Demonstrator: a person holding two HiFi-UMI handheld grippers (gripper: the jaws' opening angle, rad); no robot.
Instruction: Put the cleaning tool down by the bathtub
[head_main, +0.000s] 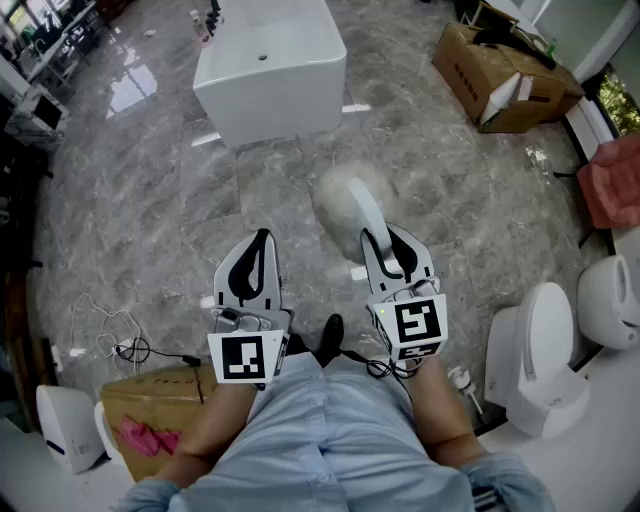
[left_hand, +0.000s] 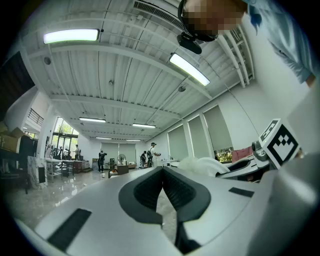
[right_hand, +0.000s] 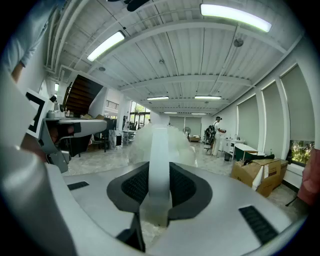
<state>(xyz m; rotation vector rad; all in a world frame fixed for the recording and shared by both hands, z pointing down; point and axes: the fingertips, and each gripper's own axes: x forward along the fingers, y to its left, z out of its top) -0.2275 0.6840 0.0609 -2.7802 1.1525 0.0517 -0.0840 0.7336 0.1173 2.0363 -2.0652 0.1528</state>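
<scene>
The white bathtub (head_main: 270, 65) stands on the grey marble floor, far ahead in the head view. My right gripper (head_main: 383, 240) is shut on the cleaning tool, a white flat handle (head_main: 370, 215) ending in a fluffy white duster head (head_main: 345, 200) that hangs above the floor short of the tub. In the right gripper view the handle (right_hand: 160, 165) runs up between the ribbed pads of my right gripper (right_hand: 160, 169) to the fluffy head (right_hand: 175, 145). My left gripper (head_main: 262, 238) is held beside it, shut with nothing in it; its tips meet in the left gripper view (left_hand: 162, 172).
An open cardboard box (head_main: 500, 75) sits at the back right, and a pink cushion (head_main: 615, 180) at the right edge. Two white toilets (head_main: 540, 355) (head_main: 610, 300) stand at the near right. A cardboard box (head_main: 155, 405), cables (head_main: 115, 335) and a white unit (head_main: 65, 425) lie near left.
</scene>
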